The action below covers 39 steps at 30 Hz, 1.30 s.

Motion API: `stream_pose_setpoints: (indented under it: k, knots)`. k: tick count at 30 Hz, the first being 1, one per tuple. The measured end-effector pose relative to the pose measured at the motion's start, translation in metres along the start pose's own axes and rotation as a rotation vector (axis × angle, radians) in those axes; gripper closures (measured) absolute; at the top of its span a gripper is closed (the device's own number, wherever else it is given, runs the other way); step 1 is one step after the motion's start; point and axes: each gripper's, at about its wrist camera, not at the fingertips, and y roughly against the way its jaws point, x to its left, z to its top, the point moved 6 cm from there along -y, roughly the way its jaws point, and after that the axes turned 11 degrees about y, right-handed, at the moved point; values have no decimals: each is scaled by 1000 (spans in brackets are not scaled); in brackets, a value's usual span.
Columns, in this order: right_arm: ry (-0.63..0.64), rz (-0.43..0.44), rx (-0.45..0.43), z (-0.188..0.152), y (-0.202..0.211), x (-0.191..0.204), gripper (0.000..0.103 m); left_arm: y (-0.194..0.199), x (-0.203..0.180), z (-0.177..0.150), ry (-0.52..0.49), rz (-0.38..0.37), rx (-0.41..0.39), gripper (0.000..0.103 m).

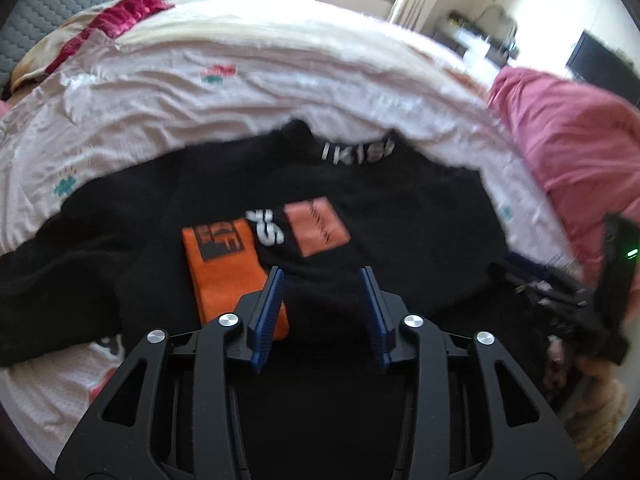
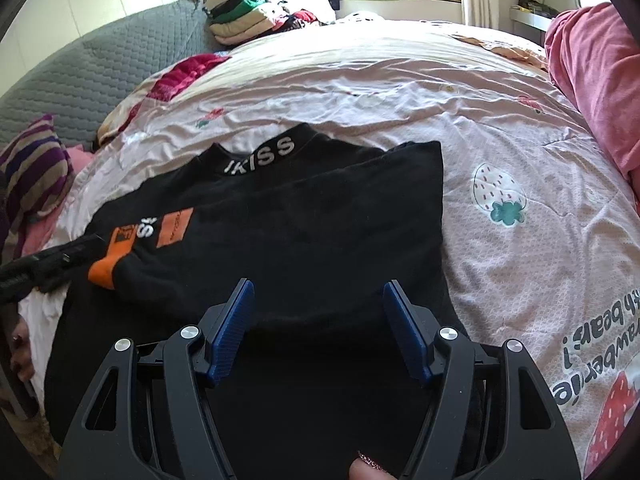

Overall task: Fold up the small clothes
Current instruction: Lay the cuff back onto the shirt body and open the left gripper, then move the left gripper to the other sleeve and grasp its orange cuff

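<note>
A small black top [image 1: 400, 216] with a white "IKISS" collar [image 1: 358, 152] and orange patches [image 1: 224, 264] lies flat on the bed, its right side folded in over the body. My left gripper [image 1: 322, 276] is open just above its lower middle, empty. In the right wrist view the same top [image 2: 320, 216] shows with the collar [image 2: 260, 156] away from me; my right gripper [image 2: 318, 286] is open over its lower part, empty. The left gripper's body [image 2: 44, 260] shows at the left edge by the orange cuff [image 2: 106, 270].
The bed has a pale pink strawberry-print sheet [image 2: 520, 140]. A pink quilt [image 2: 600, 80] is bunched at the right. Folded clothes [image 2: 248, 20] are stacked at the back. A grey quilted cover [image 2: 100, 64] and a striped cushion [image 2: 32, 172] lie at the left.
</note>
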Motion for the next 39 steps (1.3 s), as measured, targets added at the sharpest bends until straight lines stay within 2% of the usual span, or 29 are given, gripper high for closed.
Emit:
stream_pose_setpoints:
  k: [2, 5, 10, 19, 26, 28, 30, 35, 39]
  knots:
    - [20, -26, 22, -3, -3, 0, 38, -13, 2, -8, -19, 46, 21, 60]
    - [36, -93, 116, -14, -18, -6, 38, -27, 6, -18, -52, 109, 39, 54]
    - [30, -83, 132, -20, -21, -7, 38, -35, 11, -24, -66, 117, 30, 51]
    - [55, -82, 81, -19, -4, 3, 29, -22, 2, -25, -61, 96, 29, 37]
    - [77, -107, 47, -20, 5, 21, 16, -1, 7, -24, -18, 57, 8, 13]
    - [88, -110, 24, -16, 9, 28, 15, 4, 10, -23, -10, 54, 2, 11]
    - [99, -122, 0, -13, 14, 34, 7, 12, 15, -21, 7, 52, -19, 9]
    - [100, -123, -42, -9, 23, 48, 7, 35, 25, -16, 59, 12, -66, 9]
    - [99, -110, -68, -4, 33, 61, 7, 56, 35, -13, 81, 13, -115, 9]
